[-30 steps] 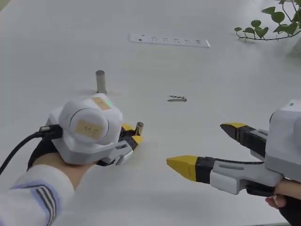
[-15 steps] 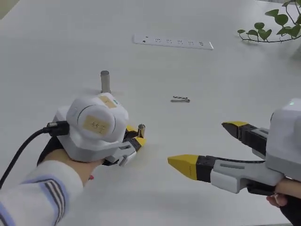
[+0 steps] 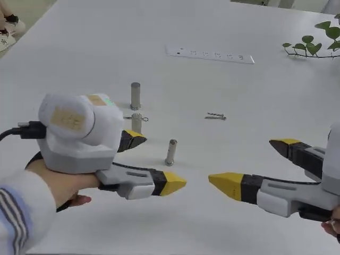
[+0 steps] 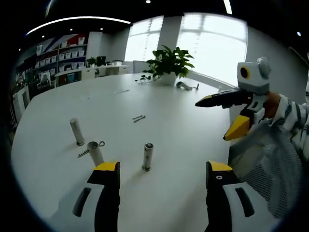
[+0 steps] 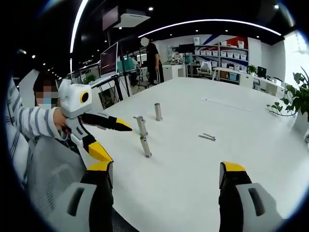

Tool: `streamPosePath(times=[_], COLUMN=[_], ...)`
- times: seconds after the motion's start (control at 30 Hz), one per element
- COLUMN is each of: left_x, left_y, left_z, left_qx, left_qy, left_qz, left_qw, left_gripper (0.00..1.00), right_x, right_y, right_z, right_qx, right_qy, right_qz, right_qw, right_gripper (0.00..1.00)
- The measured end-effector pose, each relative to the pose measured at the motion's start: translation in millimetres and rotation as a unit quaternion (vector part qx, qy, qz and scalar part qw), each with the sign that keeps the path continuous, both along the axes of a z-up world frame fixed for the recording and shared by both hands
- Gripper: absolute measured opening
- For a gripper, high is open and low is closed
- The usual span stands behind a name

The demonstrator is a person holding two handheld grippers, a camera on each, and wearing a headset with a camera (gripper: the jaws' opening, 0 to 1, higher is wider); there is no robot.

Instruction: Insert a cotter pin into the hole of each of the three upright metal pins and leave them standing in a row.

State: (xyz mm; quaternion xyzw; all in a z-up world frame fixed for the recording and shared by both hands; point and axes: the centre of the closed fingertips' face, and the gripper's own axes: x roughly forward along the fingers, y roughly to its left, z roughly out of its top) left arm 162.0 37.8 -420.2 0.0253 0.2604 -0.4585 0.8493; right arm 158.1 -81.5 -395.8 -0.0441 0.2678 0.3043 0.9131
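White desk (image 3: 255, 90) lies under both of your tools. Your left tool (image 3: 158, 161) has its yellow-tipped jaws spread wide and grips nothing. In the left gripper view, the nearest pin (image 4: 147, 156) stands upright on the desk just ahead of the gap between those jaws, touching neither. The middle pin (image 3: 137, 122) is also upright, just beyond the tip of that tool's left jaw, and a cotter pin (image 3: 139, 118) sticks out crosswise near its top. The farthest pin (image 3: 135, 95) stands further out along the same side, apart from the tool, and its top looks bare.

Your right tool (image 3: 248, 162) is likewise wide open and holds nothing. It hovers over bare desk and points toward your left tool, with a clear gap between the two sets of tips. Loose cotter pins (image 3: 216, 116) lie flat on the desk ahead of your right tool, well apart from the upright pins. Past them, a white power strip (image 3: 210, 54) lies across the far desk, and a leafy plant (image 3: 313, 45) trails in at the far right.
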Motion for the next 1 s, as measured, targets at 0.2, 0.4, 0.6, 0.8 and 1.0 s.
streamPosePath(times=[0.2,0.4,0.6,0.8,1.0], left_x=[-15.3,-34.1,-37.6,-38.3,-35.9], left_y=[16.1,29.1,38.7,46.4,51.2], left_z=[12.1,11.3,16.6,27.4,36.7], left_qx=[0.002,0.009,0.003,-0.017,-0.025], left_qy=[0.001,0.029,0.024,0.024,0.013], left_qz=[-0.002,-0.008,-0.001,0.012,0.010], left_qw=[1.0000,0.9995,0.9997,0.9995,0.9996], left_gripper=[0.91,0.92,0.98,0.98,0.98], right_x=[-3.6,-9.0,-10.0,-9.8,-10.9], right_y=[-11.2,-24.6,-33.7,-32.7,-30.1], right_z=[10.3,14.9,21.5,23.8,28.6], right_qx=[0.003,-0.002,-0.020,-0.023,-0.030], right_qy=[-0.008,-0.005,-0.011,-0.016,-0.024], right_qz=[-0.014,-0.041,-0.065,-0.079,-0.089], right_qw=[0.9999,0.9991,0.9977,0.9965,0.9953], right_gripper=[0.89,0.88,0.88,0.87,0.87])
